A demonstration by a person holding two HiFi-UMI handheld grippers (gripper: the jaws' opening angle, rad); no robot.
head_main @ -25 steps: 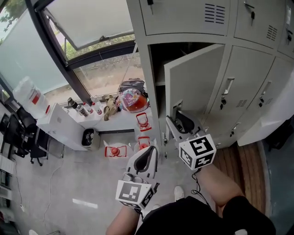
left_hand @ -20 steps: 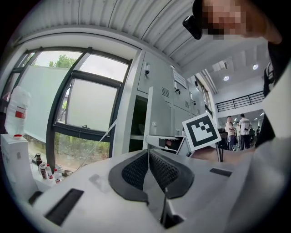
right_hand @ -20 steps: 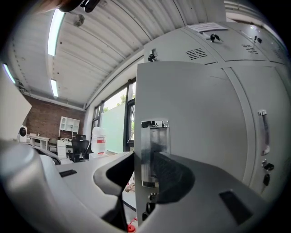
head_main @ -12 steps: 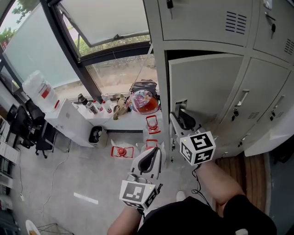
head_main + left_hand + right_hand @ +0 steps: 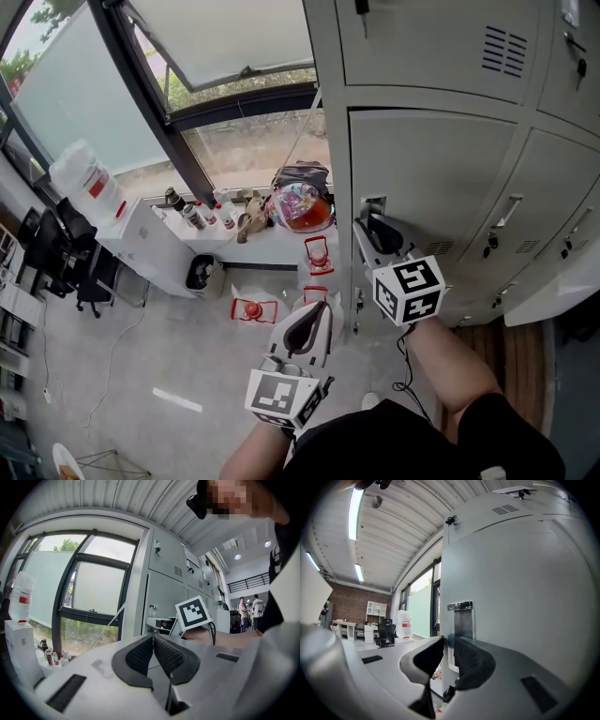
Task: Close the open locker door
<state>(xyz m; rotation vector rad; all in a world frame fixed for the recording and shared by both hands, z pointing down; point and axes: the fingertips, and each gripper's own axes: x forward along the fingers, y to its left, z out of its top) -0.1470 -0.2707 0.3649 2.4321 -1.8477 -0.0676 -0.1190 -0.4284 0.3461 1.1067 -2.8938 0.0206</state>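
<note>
Swung shut, the grey locker door (image 5: 441, 178) lies flush.

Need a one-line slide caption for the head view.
Locker door looks flush in the bank; right gripper at its handle edge, jaws closing with that edge between them; left gripper shut and empty below.
</note>
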